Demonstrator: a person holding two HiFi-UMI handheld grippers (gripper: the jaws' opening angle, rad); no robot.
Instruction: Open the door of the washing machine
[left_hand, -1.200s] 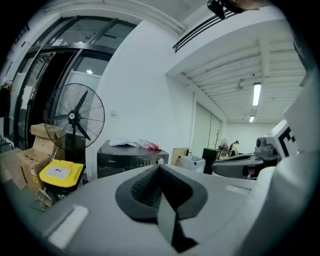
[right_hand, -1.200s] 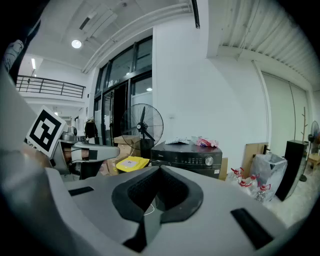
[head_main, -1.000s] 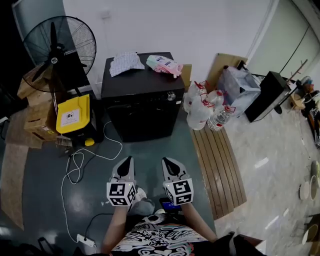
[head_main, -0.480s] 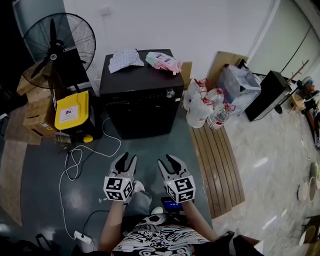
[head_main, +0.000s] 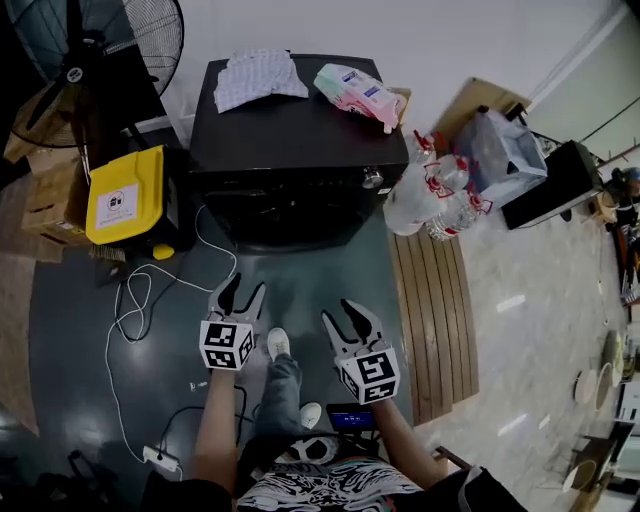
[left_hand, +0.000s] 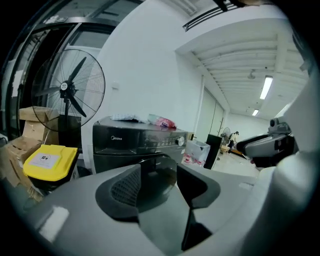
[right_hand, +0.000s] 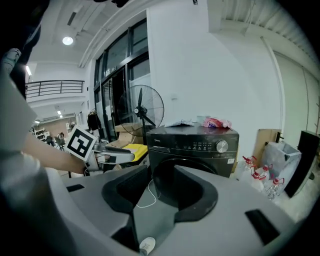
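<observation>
**Head view and both gripper views.** We see the washing machine (head_main: 290, 150), a dark front-loading unit, standing against the white wall at the top of the head view. Its round door (head_main: 292, 212) lies flush with the front face, shut. The left gripper (head_main: 243, 285) and the right gripper (head_main: 345, 318) are held side by side above the grey floor. Both point toward the machine's front and stand well apart from it, touching nothing.

In the left gripper view, the jaws of the left gripper (left_hand: 159, 176) are opening, with only air between the pads. The washing machine (left_hand: 135, 142) appears beyond them, slightly left of centre.

In the right gripper view, the jaws of the right gripper (right_hand: 162, 192) are likewise opening and hold nothing. The door (right_hand: 172, 181) is framed in the gap between them, below the control panel and its knob (right_hand: 221, 146).

A folded cloth (head_main: 255, 78) and a pink packet (head_main: 360, 92) rest on the machine's lid. A yellow bin (head_main: 122, 195) stands just beside its left flank, and water bottles (head_main: 435, 195) stand beside its right.
</observation>
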